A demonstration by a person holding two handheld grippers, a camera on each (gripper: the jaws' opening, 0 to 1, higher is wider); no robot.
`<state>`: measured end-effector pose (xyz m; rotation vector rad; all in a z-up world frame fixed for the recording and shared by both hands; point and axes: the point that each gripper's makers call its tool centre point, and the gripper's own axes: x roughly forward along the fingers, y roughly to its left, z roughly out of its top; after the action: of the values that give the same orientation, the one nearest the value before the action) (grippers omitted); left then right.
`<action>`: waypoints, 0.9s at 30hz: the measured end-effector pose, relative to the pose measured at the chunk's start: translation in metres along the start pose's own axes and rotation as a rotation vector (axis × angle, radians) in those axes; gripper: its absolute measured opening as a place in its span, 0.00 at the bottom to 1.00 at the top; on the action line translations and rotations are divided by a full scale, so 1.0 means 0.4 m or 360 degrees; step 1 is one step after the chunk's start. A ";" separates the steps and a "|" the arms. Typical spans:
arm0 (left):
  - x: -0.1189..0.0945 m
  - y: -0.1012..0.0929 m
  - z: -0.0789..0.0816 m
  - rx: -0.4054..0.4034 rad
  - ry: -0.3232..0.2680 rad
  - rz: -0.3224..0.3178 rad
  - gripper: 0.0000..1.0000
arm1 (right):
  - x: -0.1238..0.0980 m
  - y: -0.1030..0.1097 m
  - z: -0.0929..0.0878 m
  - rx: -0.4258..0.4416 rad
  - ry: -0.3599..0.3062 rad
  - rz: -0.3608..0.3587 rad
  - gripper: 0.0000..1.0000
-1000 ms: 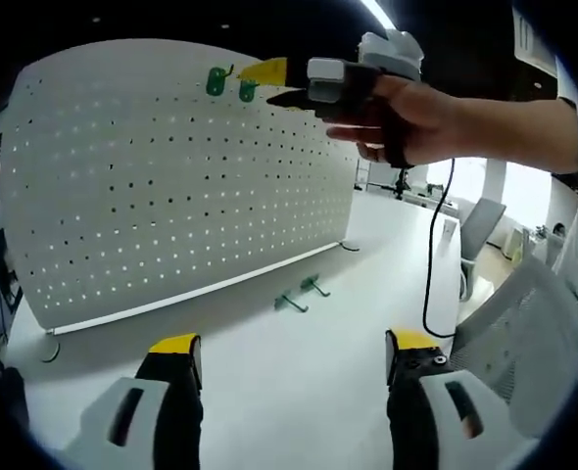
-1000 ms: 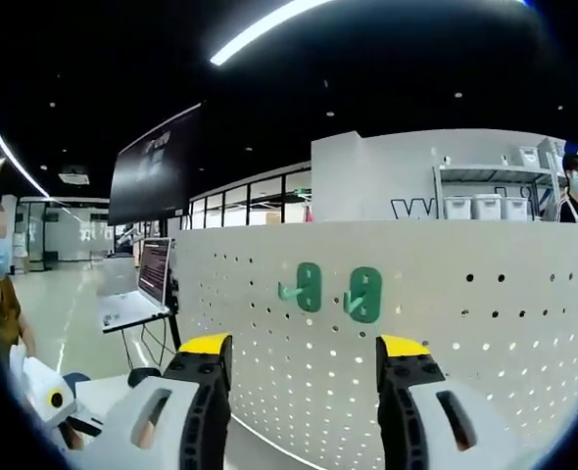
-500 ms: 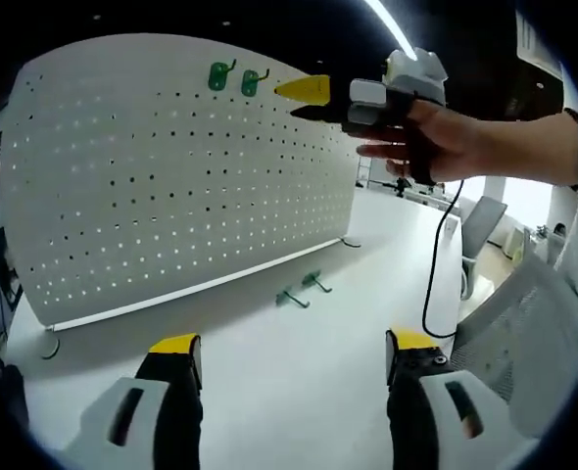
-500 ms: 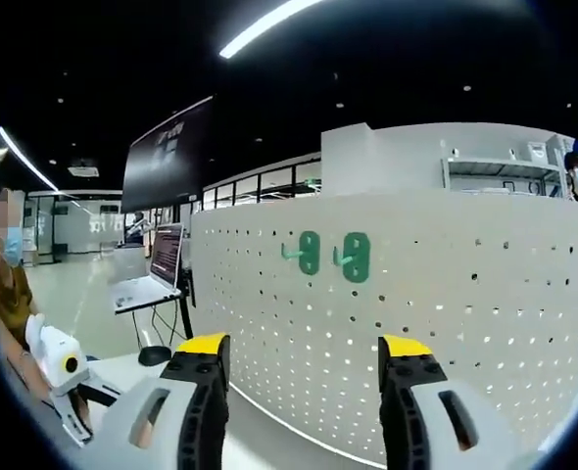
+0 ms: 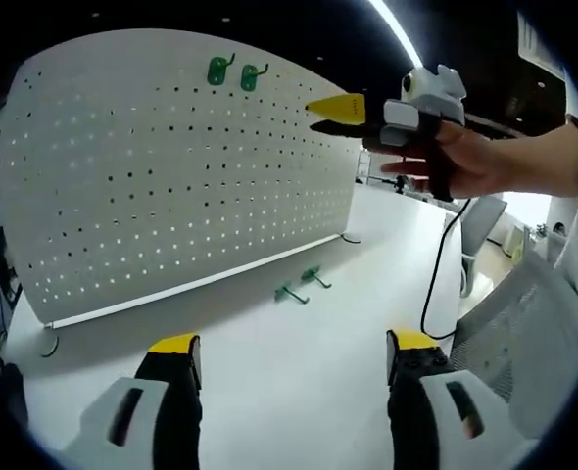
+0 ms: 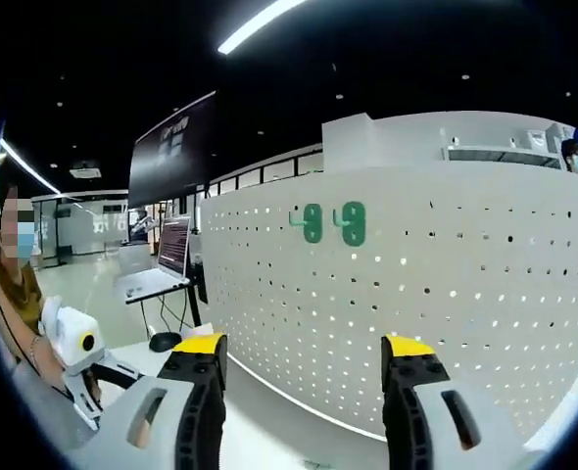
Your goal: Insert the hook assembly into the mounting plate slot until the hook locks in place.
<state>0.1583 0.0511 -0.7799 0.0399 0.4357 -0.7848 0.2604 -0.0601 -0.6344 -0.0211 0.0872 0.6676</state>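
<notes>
Looking along the left gripper (image 5: 291,357), its jaws stand apart over the white table (image 5: 299,372), holding nothing. Two green hooks (image 5: 232,72) hang high on the upright pegboard (image 5: 171,176); two loose hooks (image 5: 302,285) lie at its foot. The right gripper (image 5: 336,110), in a hand (image 5: 465,162), hovers near the board's upper edge.

From the right gripper view, that gripper's (image 6: 299,357) jaws also stand apart and empty, facing the pegboard (image 6: 446,284) and its mounted hooks (image 6: 332,222).

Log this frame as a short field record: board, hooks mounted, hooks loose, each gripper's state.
board: white pegboard standing upright on the white table
hooks mounted: two green hooks side by side near the board's top edge
hooks loose: two green hooks lying on the table in front of the board
left gripper: open, holding nothing
right gripper: open, holding nothing, facing the mounted hooks
</notes>
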 end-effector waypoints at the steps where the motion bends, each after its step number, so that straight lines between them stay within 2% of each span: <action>1: 0.000 0.000 0.000 -0.0001 0.0000 0.0001 0.80 | -0.004 0.001 -0.004 -0.0002 0.0006 0.0002 0.62; 15: -0.001 0.003 -0.003 -0.0004 0.0010 0.0006 0.81 | -0.072 0.004 -0.085 0.0037 0.0100 0.0002 0.63; 27: 0.001 0.000 -0.005 0.0006 0.0024 -0.0001 0.81 | -0.115 0.007 -0.133 0.0039 0.0158 0.0009 0.64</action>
<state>0.1577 0.0513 -0.7817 0.0495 0.4485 -0.7865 0.2188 -0.0889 -0.6835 -0.0304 0.1913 0.6711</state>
